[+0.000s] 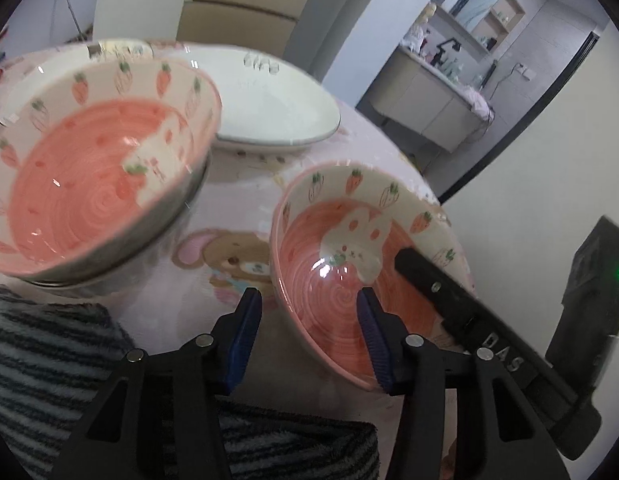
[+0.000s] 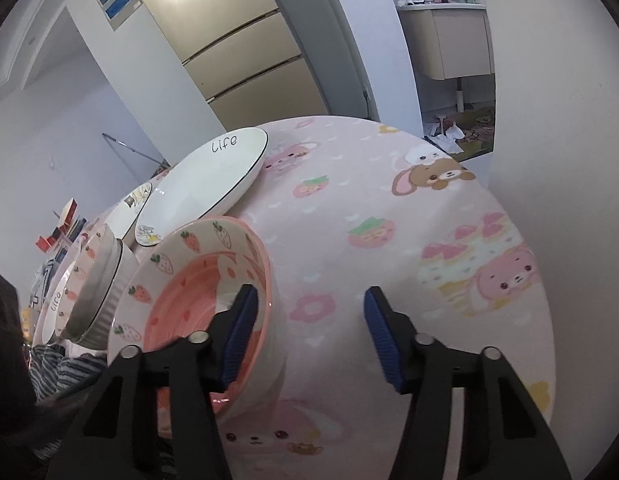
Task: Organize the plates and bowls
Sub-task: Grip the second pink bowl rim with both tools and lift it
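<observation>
Pink ceramic lines the inside of the strawberry bowl (image 1: 361, 264) in front of me, with a spiral glaze, a white rabbit figure and a cream rim band printed with small strawberries. It sits on the pink cartoon tablecloth (image 2: 389, 240) near the table's front edge.

My left gripper (image 1: 309, 336) straddles the bowl's near rim: one blue pad (image 1: 373, 340) is inside the bowl and the other is outside over the cloth. The rim stands between them, and I see no pad pressing on it.

My right gripper (image 2: 309, 332) straddles the rim on the opposite side, with its left pad (image 2: 239, 336) inside the bowl. Its other pad is outside over the cloth, well clear of the wall, so it is released.

I count two strawberry bowls. The second bowl (image 1: 105, 168) is nested in a white ribbed bowl (image 2: 97, 300) to the left. Behind them lie two white plates: a plate with "Life" lettering (image 2: 213, 184) and a further plate (image 2: 129, 212) overlapped by it. A striped fuzzy sleeve (image 1: 49, 360) shows at lower left.
</observation>
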Demonstrator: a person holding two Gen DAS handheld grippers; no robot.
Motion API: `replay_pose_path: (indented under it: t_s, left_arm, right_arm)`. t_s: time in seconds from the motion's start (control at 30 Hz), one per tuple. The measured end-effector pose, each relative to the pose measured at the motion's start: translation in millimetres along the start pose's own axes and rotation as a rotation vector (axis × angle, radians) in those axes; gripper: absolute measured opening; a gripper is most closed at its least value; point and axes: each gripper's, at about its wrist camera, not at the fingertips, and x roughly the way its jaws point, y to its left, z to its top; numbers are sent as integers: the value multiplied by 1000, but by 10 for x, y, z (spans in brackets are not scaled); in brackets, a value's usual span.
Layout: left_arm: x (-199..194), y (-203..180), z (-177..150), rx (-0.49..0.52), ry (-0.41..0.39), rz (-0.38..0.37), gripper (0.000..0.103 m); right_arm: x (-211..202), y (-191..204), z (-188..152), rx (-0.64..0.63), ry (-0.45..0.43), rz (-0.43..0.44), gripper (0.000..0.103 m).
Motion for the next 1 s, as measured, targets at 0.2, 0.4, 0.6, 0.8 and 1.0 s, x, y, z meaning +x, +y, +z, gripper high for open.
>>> replay_pose_path:
  t_s: [0.2,0.4,0.6,0.8,1.0]
  left_arm:
    - [67,19,35,2,16,-28,33]
    - [18,76,30,-10,-15,-33,20]
    - [-293,-104,-24,102,-115,-33,20]
    - [-734,-149,-39,148,-185,-44,19]
    - [-1369,-76,46,220,-290,-18,18]
  right_arm:
    - [84,52,-46,-17,24,14,30]
    - [-6,137,-117,-26,-19,49,14]
    - [-364,235,-110,-49,-140,31,13]
    - [-797,571,-91,-120,-252,-12,12]
    - [-1144,964,0,-123,-359,52,12]
